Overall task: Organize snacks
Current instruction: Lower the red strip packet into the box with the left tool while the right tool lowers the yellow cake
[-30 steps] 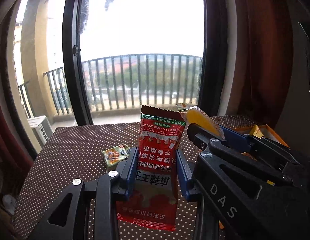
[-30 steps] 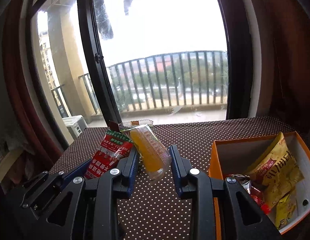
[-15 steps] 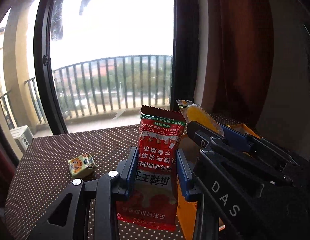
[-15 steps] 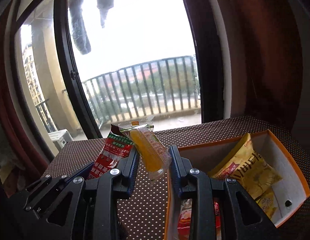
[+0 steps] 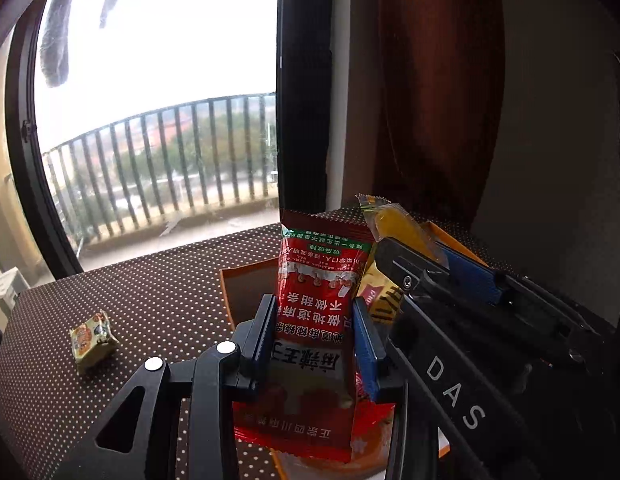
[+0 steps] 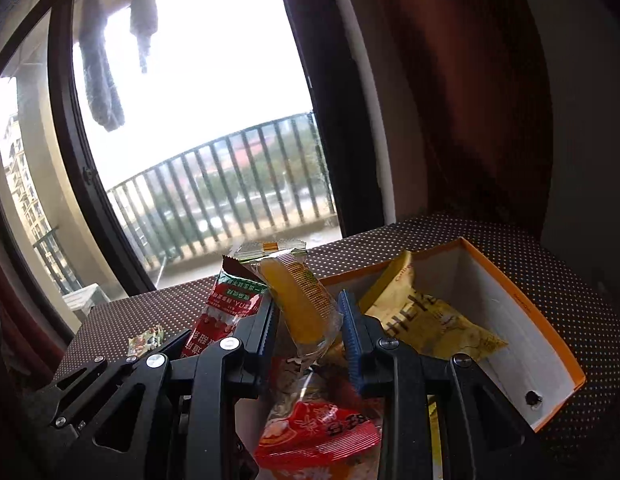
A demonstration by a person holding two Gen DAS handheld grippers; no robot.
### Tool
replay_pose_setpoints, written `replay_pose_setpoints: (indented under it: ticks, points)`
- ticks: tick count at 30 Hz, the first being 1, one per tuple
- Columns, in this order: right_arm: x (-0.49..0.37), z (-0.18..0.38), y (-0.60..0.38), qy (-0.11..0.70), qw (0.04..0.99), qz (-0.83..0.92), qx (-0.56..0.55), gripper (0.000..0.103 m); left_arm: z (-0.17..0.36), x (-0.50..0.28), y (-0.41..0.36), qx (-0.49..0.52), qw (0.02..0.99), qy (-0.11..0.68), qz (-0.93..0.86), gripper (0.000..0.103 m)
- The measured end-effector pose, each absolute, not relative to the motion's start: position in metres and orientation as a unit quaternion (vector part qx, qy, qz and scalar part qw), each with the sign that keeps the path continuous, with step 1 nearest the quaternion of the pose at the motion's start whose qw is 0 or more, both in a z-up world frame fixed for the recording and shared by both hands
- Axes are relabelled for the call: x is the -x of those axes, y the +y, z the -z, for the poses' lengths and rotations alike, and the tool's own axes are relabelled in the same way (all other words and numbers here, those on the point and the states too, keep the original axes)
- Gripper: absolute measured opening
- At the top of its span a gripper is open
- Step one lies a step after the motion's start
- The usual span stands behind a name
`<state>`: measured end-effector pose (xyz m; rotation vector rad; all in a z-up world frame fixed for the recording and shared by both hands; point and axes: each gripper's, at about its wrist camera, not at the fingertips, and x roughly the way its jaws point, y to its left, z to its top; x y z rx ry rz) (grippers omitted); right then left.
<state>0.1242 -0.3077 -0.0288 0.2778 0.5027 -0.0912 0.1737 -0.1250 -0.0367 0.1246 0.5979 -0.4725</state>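
Orange box (image 6: 522,300): open-topped card box on the dotted table (image 5: 149,300); it lies straight ahead of and below both grippers, already holding a yellow bag (image 6: 430,320) and a red pack (image 6: 318,432).
Left gripper (image 5: 314,340): pinching a red packet (image 5: 322,304) across its width, with no gap at either pad.
Red packet axis: upright, long axis running up and away from the jaws, lower end hanging over the box's near left corner.
Right gripper (image 6: 307,332): pinching a clear sachet (image 6: 301,308) with a yellow filling.
Sachet axis: upright, top leaning slightly left; its lower tip hangs above the box's contents.
Side by side: the two grippers sit close together, the right one just right of the left.
Nearer the box: the right, by my reading; it is over the middle, while the left is only over the corner.
Stray item: a small green-yellow packet (image 5: 93,340) lies on the table, well left of the box.
Likely next: release into the box.
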Motion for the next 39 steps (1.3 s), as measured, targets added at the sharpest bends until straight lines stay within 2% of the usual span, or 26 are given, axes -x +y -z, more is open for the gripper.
replay_pose_setpoints:
  ticks: [13, 19, 23, 24, 26, 28, 39]
  points:
    - [-0.118, 0.063, -0.353, 0.278, 0.941, 0.097, -0.166, 0.034, 0.078, -0.208, -0.154, -0.071, 0.897, 0.349, 0.262, 0.037]
    - [-0.119, 0.083, -0.363, 0.299, 0.931, 0.110, -0.176, 0.034, 0.097, -0.227, -0.162, -0.067, 0.875, 0.399, 0.265, 0.041]
    - [-0.119, 0.093, -0.364, 0.312, 0.926, 0.111, -0.184, 0.033, 0.101, -0.242, -0.163, -0.075, 0.863, 0.426, 0.262, 0.051]
    - [-0.118, 0.094, -0.365, 0.313, 0.925, 0.110, -0.186, 0.033, 0.100, -0.244, -0.162, -0.079, 0.865, 0.423, 0.258, 0.055]
    - [-0.116, 0.095, -0.365, 0.313, 0.924, 0.105, -0.192, 0.033, 0.097, -0.246, -0.160, -0.084, 0.869, 0.417, 0.252, 0.070]
    - [-0.113, 0.093, -0.364, 0.309, 0.926, 0.103, -0.191, 0.033, 0.094, -0.249, -0.156, -0.089, 0.875, 0.409, 0.244, 0.075]
    - [-0.117, 0.086, -0.343, 0.305, 0.931, 0.057, -0.190, 0.034, 0.075, -0.232, -0.141, -0.124, 0.913, 0.350, 0.170, 0.082]
